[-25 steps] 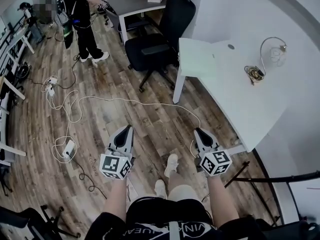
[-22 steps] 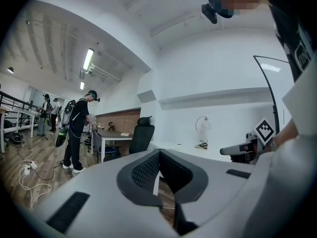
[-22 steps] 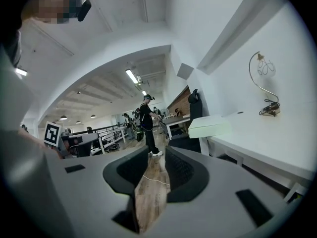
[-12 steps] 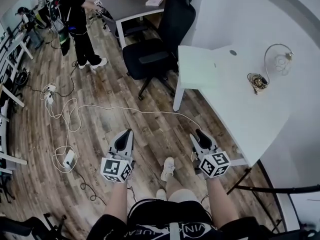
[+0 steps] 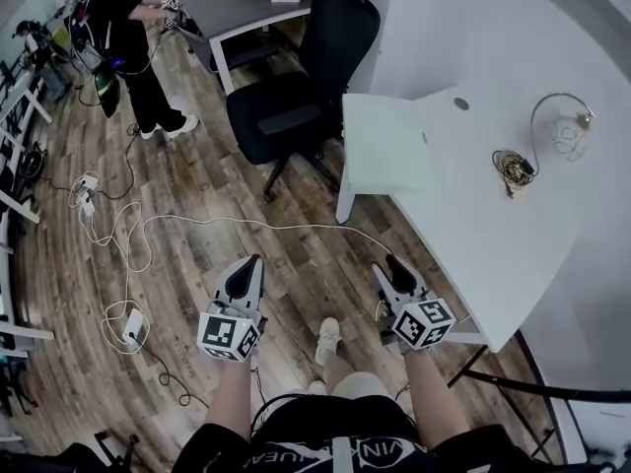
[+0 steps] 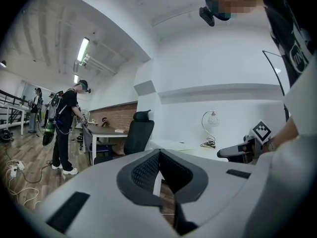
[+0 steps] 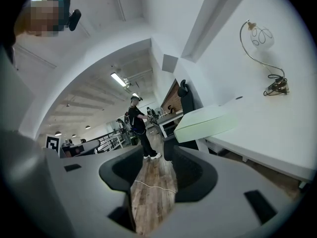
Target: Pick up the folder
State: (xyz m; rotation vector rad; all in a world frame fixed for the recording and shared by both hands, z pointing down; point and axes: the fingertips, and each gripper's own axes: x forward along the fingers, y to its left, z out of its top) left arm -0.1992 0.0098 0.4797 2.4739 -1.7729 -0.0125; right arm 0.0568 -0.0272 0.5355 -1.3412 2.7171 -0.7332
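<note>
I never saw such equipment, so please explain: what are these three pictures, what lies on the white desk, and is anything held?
A person, not a robot, holds tongs in each hand. One picture is from a head camera looking down; the other two cameras ride on the tongs. The left tongs are shut and empty; the right tongs are opening, with nothing between them. On the white desk lie a folder near its corner, a lamp and a coiled cable. Nothing is held.

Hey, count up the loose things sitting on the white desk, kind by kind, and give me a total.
Folder: 1
Lamp: 1
Coiled cable: 1
Total: 3
</note>
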